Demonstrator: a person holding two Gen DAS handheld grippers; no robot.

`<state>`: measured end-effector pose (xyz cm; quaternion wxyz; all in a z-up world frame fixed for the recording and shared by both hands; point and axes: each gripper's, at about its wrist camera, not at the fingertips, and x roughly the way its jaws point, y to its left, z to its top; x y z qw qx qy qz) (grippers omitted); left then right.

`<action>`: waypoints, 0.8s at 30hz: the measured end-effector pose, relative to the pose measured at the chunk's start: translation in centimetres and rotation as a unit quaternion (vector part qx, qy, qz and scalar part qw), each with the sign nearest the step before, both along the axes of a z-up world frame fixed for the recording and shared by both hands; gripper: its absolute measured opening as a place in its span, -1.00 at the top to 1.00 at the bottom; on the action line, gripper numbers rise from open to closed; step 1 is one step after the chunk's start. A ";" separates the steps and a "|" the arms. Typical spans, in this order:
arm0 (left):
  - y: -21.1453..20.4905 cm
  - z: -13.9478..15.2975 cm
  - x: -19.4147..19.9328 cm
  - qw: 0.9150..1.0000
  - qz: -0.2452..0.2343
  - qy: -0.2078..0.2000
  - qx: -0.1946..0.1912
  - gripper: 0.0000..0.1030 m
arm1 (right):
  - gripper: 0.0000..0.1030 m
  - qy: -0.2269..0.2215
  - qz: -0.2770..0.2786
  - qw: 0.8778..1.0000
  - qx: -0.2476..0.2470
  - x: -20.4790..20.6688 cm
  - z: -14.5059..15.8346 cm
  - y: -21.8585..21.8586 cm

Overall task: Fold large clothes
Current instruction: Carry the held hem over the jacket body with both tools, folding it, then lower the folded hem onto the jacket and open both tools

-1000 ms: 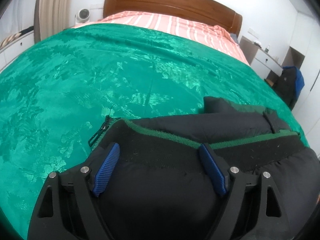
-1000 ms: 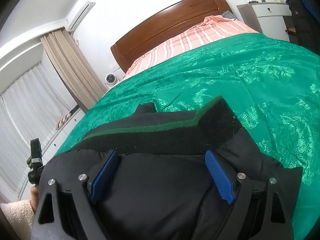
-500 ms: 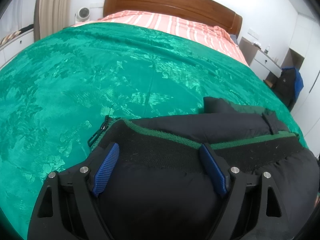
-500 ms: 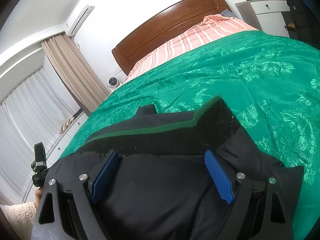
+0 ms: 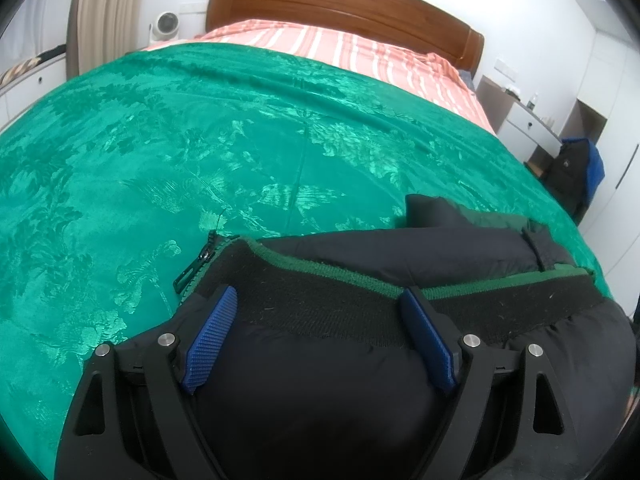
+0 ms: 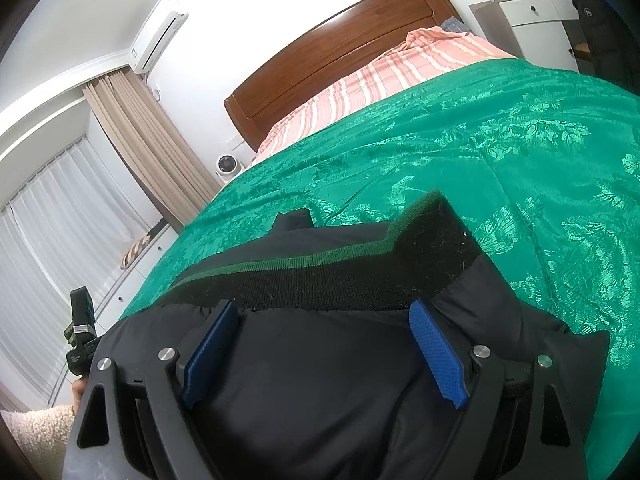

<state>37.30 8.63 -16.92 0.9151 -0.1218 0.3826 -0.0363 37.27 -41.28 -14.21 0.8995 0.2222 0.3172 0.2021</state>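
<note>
A black padded jacket [image 5: 360, 360] with a black knit hem edged in green [image 5: 352, 276] lies folded at the near edge of the bed. A zipper pull [image 5: 202, 258] shows at its left corner. My left gripper [image 5: 320, 312] is open, its blue pads spread wide over the jacket's left part. In the right wrist view the same jacket [image 6: 320, 380] fills the foreground, its hem [image 6: 360, 276] ahead. My right gripper [image 6: 320, 320] is open with pads wide apart over the jacket's right part. Neither pair of jaws pinches the cloth.
The bed has a green patterned cover [image 5: 200, 140], a pink striped sheet [image 5: 340, 48] and a wooden headboard [image 5: 340, 4]. A white nightstand [image 5: 532, 128] and a dark bag [image 5: 572, 168] stand right of the bed. Curtains [image 6: 152, 140] and the left gripper's body [image 6: 82, 332] show at left.
Almost nothing. Both grippers stay open over the jacket; the right wrist view has tilted and drifted slightly.
</note>
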 end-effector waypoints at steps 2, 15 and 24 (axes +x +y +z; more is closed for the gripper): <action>0.0 0.0 0.0 1.000 0.000 0.000 0.000 -0.66 | -0.67 0.000 0.000 1.000 0.001 0.0 0.0 0.1; -2.8 7.0 -3.5 0.999 -0.053 -0.004 -0.003 -0.76 | -0.67 0.005 -0.004 1.000 0.003 0.1 -0.1 0.0; -14.1 2.8 -1.7 0.983 -0.149 0.066 0.079 -0.99 | -0.67 0.008 -0.007 1.000 0.000 0.1 0.1 0.0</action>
